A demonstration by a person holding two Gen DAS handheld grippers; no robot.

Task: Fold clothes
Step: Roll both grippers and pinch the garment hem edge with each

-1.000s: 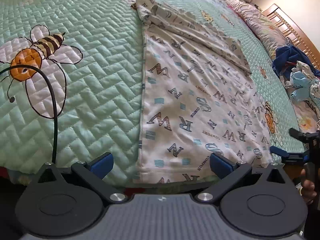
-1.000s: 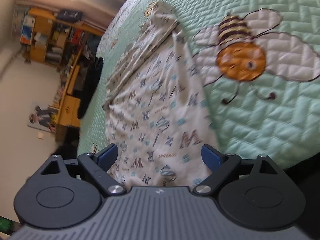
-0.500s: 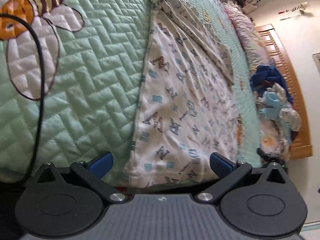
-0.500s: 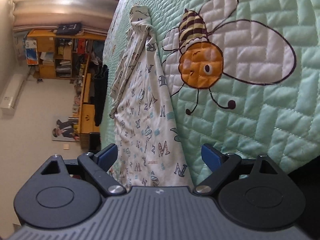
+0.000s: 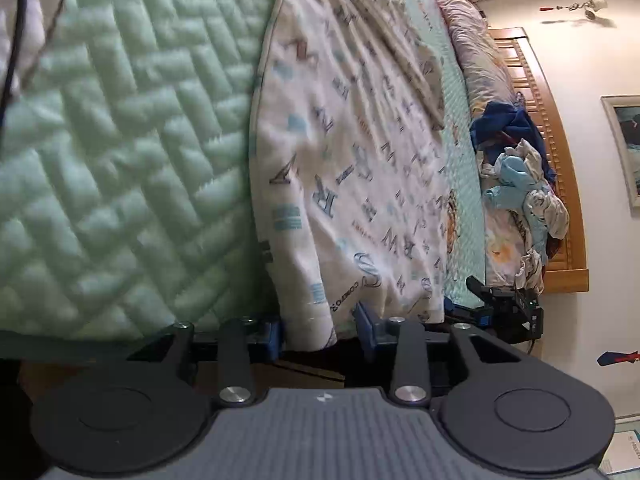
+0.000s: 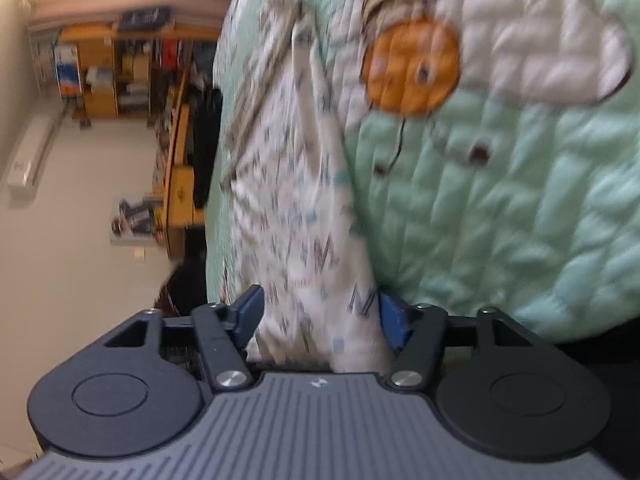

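white letter-print garment [image 5: 360,168] spread flat on the green quilted bed cover [image 5: 120,160], near hem hanging over the bed's edge. left hand-held gripper [image 5: 322,334] closing, blue pads either side of one hem corner, not yet pinching. right hand-held gripper [image 6: 320,318] closing around the other corner, cloth between the pads, view blurred. heap of clothes [image 5: 516,184] by the wooden headboard.
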